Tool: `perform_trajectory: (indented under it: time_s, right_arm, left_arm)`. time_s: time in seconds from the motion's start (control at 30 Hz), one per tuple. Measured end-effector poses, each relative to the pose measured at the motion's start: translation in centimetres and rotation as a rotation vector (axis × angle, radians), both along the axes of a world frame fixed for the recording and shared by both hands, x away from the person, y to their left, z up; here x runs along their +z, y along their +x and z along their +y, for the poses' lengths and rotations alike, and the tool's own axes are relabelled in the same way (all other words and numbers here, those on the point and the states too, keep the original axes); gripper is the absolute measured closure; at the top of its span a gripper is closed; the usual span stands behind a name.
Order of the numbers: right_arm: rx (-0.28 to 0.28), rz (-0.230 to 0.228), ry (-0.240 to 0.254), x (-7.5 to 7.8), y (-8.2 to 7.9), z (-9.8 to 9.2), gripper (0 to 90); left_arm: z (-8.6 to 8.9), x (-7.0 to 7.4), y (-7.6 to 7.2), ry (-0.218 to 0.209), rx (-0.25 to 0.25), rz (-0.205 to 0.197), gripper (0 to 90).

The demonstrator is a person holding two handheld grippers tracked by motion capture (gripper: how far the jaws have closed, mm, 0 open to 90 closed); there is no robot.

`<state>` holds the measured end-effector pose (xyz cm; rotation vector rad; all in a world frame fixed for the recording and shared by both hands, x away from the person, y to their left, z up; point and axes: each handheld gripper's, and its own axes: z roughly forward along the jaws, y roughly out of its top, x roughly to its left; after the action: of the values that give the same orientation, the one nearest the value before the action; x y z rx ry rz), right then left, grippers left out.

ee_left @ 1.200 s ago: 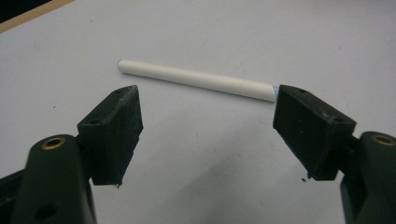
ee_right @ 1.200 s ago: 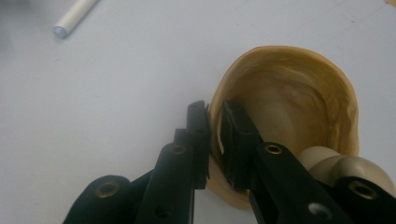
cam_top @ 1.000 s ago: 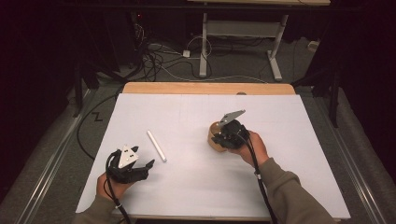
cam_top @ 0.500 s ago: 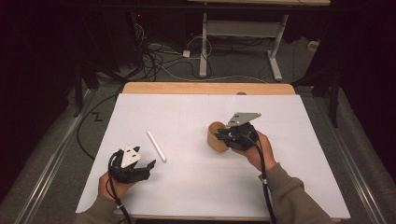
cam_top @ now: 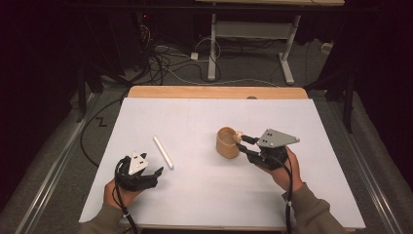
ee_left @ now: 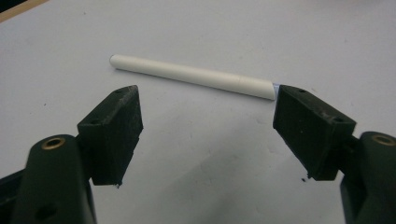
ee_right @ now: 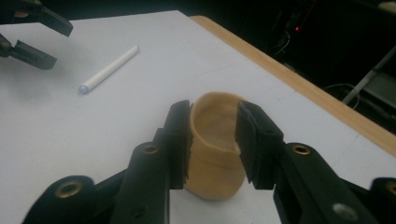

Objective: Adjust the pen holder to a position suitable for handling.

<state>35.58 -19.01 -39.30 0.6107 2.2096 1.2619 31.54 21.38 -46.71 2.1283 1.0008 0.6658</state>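
High view: one table with a white top and a bare wooden strip along its far edge. On it, two loose things: one tan cup and one white stick. Two grippers, one in each of the person's hands.

Tan cup: single, upright, right of the table's middle, mouth open upward. From the right gripper view its inside looks empty as far as the wall lets one see; the bottom is not clear.

Right gripper: tips at the cup's right side. In the right gripper view one jaw stands outside the cup's wall and the other inside the mouth, the near wall between them. Jaws have just been opening; pads are close to the wall, and a narrow gap shows at one side, so the grasp reads as released rather than clamped.

White stick: single, lying flat, left of the middle, well apart from the cup.

Left gripper: near the front left edge, jaws spread wide, nothing between them. In the left gripper view the stick lies crosswise just beyond the tips, untouched.
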Motion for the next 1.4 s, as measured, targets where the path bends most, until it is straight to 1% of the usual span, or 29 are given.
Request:
perform_trajectory:
  time_s: [0.03,0.07,0.1,0.17,0.23,0.3,0.37,0.47,0.53,0.63,0.7,0.73,0.77,0.8,0.87,0.93,1.0,1.07,1.1,1.13,1.2,1.3,1.33,1.37,1.4]
  right_arm:
    - [-0.001,-0.024,0.002,-0.1,-0.4,-0.3,62.7]
    - [0.002,-0.034,0.002,-0.3,-0.7,-0.6,62.0]
    - [0.004,-0.047,0.004,-0.5,-1.0,-0.9,59.2]
    - [0.0,-0.076,0.028,-1.2,-1.8,-1.8,57.5]
    - [-0.007,-0.084,0.047,-1.9,-2.5,-2.6,55.2]
    - [-0.036,-0.1,0.05,-2.6,-3.2,-3.3,53.7]
    - [-0.044,-0.111,0.065,-3.0,-3.8,-4.0,53.2]
    - [-0.064,-0.139,0.074,-3.5,-4.7,-5.0,52.2]
    - [-0.072,-0.147,0.078,-3.8,-5.1,-5.5,52.3]
    - [-0.097,-0.13,0.091,-4.2,-5.5,-6.2,50.4]
    - [-0.119,-0.148,0.081,-4.5,-5.8,-6.6,47.5]
    - [-0.141,-0.175,0.073,-4.7,-6.1,-6.8,44.5]
    - [-0.181,-0.216,0.063,-4.9,-6.5,-7.0,42.1]
    - [-0.206,-0.241,0.052,-5.1,-6.7,-7.2,41.2]
    - [-0.227,-0.244,0.051,-5.4,-7.1,-7.7,35.7]
    - [-0.236,-0.216,0.035,-5.8,-7.1,-8.1,33.9]
    - [-0.244,-0.19,0.039,-6.2,-7.1,-8.6,32.0]
    - [-0.248,-0.154,0.034,-6.4,-7.0,-8.7,29.3]
    - [-0.252,-0.148,0.027,-6.5,-7.0,-8.7,29.1]
    - [-0.255,-0.147,0.019,-6.6,-7.0,-8.8,28.2]
    - [-0.264,-0.139,0.008,-6.7,-6.9,-8.7,27.1]
    - [-0.268,-0.14,0.018,-6.6,-6.8,-8.8,27.4]
    - [-0.266,-0.141,0.018,-6.6,-6.7,-8.7,27.4]
    - [-0.265,-0.142,0.016,-6.7,-6.7,-8.7,27.5]
    - [-0.263,-0.142,0.015,-6.7,-6.7,-8.6,27.6]
  left_arm:
    - [0.0,0.0,0.0,0.0,0.001,0.0,23.1]
    - [0.0,0.0,0.0,0.0,0.003,0.002,23.1]
    - [-0.1,0.0,0.0,-0.001,0.006,0.002,23.1]
    - [-0.1,0.0,0.0,0.003,0.007,0.001,23.1]
    - [-0.2,0.1,0.0,0.004,0.007,-0.002,23.1]
    - [-0.2,0.2,-0.1,0.005,0.006,-0.004,23.1]
    - [-0.2,0.3,-0.1,0.005,0.006,-0.006,23.1]
    - [-0.3,0.3,-0.2,0.007,0.006,-0.007,23.1]
    - [-0.3,0.3,-0.2,0.005,0.006,-0.009,23.1]
    - [-0.5,0.3,0.0,0.006,0.007,-0.003,23.1]
    - [-0.6,0.3,0.1,0.008,0.003,-0.002,23.1]
    - [-0.7,0.3,0.1,0.011,0.003,0.001,23.1]
    - [-0.8,0.3,0.1,0.009,0.004,0.001,23.1]
    - [-0.9,0.3,0.2,0.005,0.005,0.006,23.1]
    - [-1.0,0.3,0.3,0.008,0.004,0.009,23.1]
    - [-1.3,0.4,0.5,0.006,0.021,0.018,22.9]
    - [-1.4,0.6,0.7,0.004,0.04,0.031,22.9]
    - [-1.6,0.7,1.2,0.002,0.064,0.057,23.1]
    - [-1.6,0.7,1.6,0.003,0.077,0.079,23.1]
    - [-1.7,0.8,2.0,-0.006,0.092,0.097,23.0]
    - [-1.7,0.9,3.0,-0.023,0.127,0.151,23.0]
    - [-1.7,1.1,4.8,-0.05,0.167,0.24,22.4]
    - [-1.8,1.2,5.5,-0.044,0.185,0.266,22.3]
    - [-2.0,1.3,6.1,-0.026,0.216,0.294,20.8]
    - [-2.0,1.3,6.1,-0.026,0.216,0.294,19.2]
